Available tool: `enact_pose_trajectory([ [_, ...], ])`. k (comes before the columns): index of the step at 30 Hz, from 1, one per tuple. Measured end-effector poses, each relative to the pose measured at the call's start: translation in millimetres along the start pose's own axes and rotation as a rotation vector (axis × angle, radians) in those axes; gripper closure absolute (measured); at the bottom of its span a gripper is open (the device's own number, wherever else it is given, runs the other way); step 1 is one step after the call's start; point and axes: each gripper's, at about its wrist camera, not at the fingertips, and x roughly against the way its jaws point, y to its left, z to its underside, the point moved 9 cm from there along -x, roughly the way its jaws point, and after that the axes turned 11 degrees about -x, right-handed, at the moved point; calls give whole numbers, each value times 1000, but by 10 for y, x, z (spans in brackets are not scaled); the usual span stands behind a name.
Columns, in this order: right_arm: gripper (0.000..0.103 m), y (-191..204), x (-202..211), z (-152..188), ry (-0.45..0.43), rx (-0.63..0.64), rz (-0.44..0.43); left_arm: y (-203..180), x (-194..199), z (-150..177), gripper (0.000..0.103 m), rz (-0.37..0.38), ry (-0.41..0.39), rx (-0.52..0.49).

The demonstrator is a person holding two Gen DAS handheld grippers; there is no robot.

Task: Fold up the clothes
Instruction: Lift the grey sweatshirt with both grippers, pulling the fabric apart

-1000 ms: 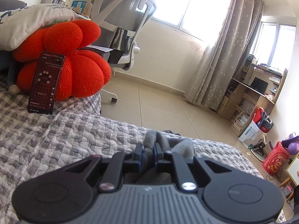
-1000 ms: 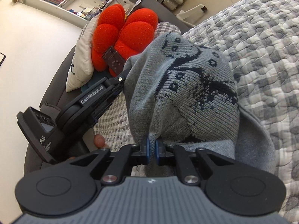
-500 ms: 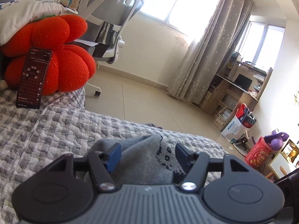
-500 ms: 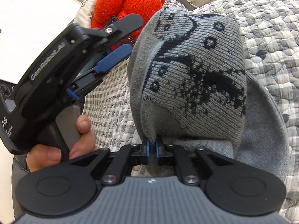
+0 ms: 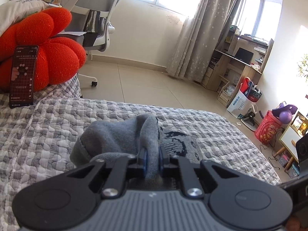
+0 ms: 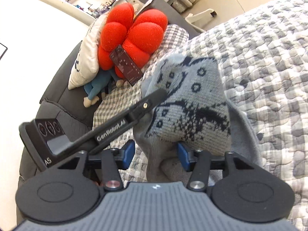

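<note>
The quilted bed (image 6: 269,61) is carrying a bunched grey patterned sweater (image 6: 192,105). The left gripper (image 5: 152,159) is pinching a ridge of its knit, while the right gripper (image 6: 156,154) is standing wide around another bunch. One-sided tension is risking a skewed, slumping fold.

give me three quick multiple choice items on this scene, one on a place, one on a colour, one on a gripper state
1. Where does the dark phone stand?
A. on the floor
B. propped against the red lobed cushion
C. on the desk

2. What colour is the knitted patterned garment?
A. grey
B. yellow
C. green

3. How is the right gripper?
A. shut on the garment
B. open
C. out of view

Answers: 1 B, it leans on the cushion; 2 A, grey knit with a dark motif; 3 B, its blue pads stand wide apart, while the left gripper pinches a fold.
</note>
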Motion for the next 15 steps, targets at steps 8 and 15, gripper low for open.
enact_pose_trajectory([
  [8,40,45,53,-254,-126,27,45,-205,275,48,93,118,-9,-89],
  [15,32,165,65,-353,-223,94,71,-588,400,238,94,257,40,-258],
])
